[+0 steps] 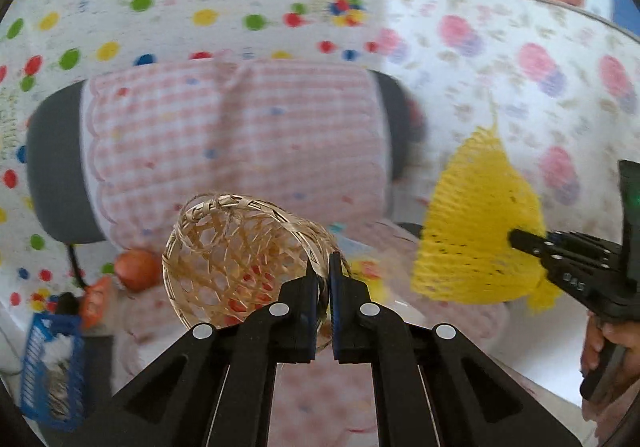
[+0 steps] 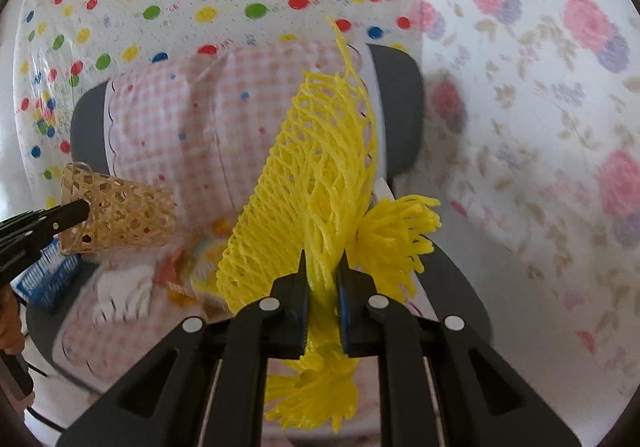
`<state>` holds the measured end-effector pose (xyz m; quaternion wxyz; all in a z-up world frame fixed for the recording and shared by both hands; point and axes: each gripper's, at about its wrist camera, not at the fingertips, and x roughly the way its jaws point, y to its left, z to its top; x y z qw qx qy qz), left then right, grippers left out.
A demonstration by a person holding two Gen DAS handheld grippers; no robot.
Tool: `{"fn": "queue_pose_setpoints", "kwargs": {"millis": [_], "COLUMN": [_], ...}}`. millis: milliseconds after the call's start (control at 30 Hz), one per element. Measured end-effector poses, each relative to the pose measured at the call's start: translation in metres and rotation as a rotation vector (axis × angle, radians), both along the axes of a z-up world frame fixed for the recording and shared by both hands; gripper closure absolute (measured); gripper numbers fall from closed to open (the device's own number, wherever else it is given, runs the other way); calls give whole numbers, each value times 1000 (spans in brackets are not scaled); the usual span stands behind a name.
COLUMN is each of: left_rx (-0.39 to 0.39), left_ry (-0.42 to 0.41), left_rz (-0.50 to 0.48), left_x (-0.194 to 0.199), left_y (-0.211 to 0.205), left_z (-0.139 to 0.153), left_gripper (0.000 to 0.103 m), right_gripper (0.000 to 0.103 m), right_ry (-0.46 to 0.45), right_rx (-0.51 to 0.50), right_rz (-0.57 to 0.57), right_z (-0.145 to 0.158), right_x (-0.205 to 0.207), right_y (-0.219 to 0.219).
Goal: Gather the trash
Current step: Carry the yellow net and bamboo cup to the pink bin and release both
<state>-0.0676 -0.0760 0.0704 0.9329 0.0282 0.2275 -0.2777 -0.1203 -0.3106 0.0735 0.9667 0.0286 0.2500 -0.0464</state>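
the left gripper (image 1: 323,267) is clamped on the rim of a small woven basket (image 1: 240,255), its jaws nearly together with only the thin wicker wall between them. the basket is lifted off the surface and tipped on its side, its open mouth turned toward the left wrist camera. in the right wrist view the same basket (image 2: 120,213) shows at the left edge, held in the air by that gripper (image 2: 82,212).

the right gripper (image 2: 323,267) is closed narrow on a yellow foam net (image 2: 316,183), the kind that wraps fruit. the net is pinched near its gathered end, so the mesh fans upward above the jaws and a frayed tuft hangs below them. from the left wrist view the net (image 1: 476,231) sits to the right of the basket, apart from it, with the right gripper (image 1: 516,237) biting its edge.

behind both stands a chair (image 2: 400,107) draped in pink checked cloth (image 1: 240,135). a blue crate (image 1: 52,367) and an orange round thing (image 1: 138,269) lie low at the left, blurred.
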Motion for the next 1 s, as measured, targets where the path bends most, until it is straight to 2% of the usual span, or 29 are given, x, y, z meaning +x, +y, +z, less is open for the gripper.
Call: {"fn": "queue_pose_setpoints", "kwargs": {"millis": [167, 367, 567, 800, 1000], "left_rx": [-2, 18, 12, 48, 51], "left_ry": [-29, 22, 34, 60, 109], "left_rz": [-154, -317, -468, -586, -621], "left_x": [-50, -85, -118, -141, -151], "left_y": [-40, -86, -128, -162, -165], "left_z": [-17, -45, -63, -74, -87], "left_gripper": [97, 97, 97, 97, 97], "right_gripper": [92, 92, 92, 92, 91], "right_ry": [26, 64, 157, 176, 209], "right_rx": [8, 19, 37, 36, 42], "right_rz": [-115, -241, -387, -493, -526], "right_z": [-16, -39, -63, -70, -81], "right_x": [-61, -124, -182, -225, -246], "right_y": [-20, -42, -58, -59, -57]}}
